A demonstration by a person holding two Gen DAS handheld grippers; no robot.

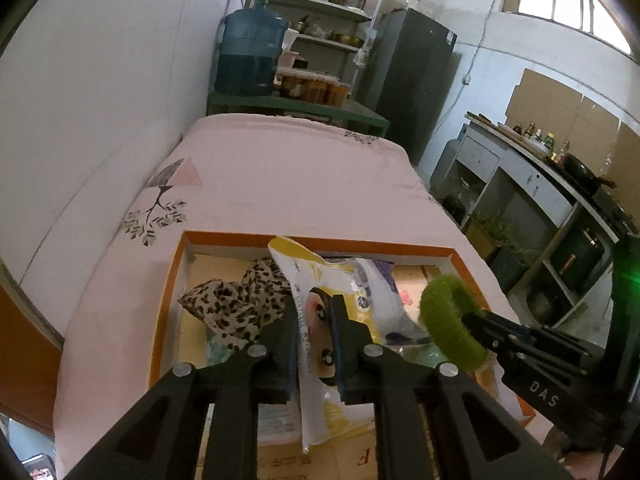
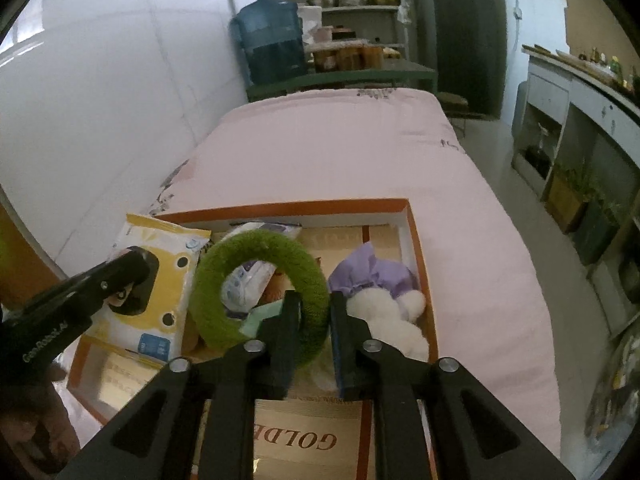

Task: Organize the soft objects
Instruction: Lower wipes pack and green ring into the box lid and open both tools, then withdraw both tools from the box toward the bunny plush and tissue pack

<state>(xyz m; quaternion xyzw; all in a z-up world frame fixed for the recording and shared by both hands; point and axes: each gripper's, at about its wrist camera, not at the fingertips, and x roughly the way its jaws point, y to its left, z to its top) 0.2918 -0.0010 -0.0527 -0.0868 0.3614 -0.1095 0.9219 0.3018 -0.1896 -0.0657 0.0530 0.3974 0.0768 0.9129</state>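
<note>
Two pairs of tongs work over an orange-rimmed box [image 2: 416, 240] lying on a pink-covered bed [image 2: 360, 152], both angled down into it. The left tongs [image 1: 316, 332] stand nearly closed, with a yellow-and-white wipes packet [image 1: 320, 276] caught between the pads; the packet stands on edge above the box floor, apparently carried in to be set among the other soft things. The right tongs [image 2: 310, 320] are likewise almost closed, pinching the near rim of a fuzzy green ring [image 2: 224, 280]; a grip at one edge leaves the ring hanging free and tilted, which would let it be lowered into a gap.

The ring hangs just left of the right tongs' tips, and the packet sits further left again, under the other tongs' tip. Seen from the left tongs, the ring is off to the right, near the box's right wall.

The box is already crowded. A leopard-print cloth [image 1: 236, 304] lies just left of the left tongs. A white plush toy [image 2: 392, 320] with a lilac cloth [image 2: 372, 272] fills the corner right of the right tongs, and another white-and-purple packet [image 2: 248, 276] shows through the ring. Free floor looks scarce, so either item may have to land on top of something.
</note>
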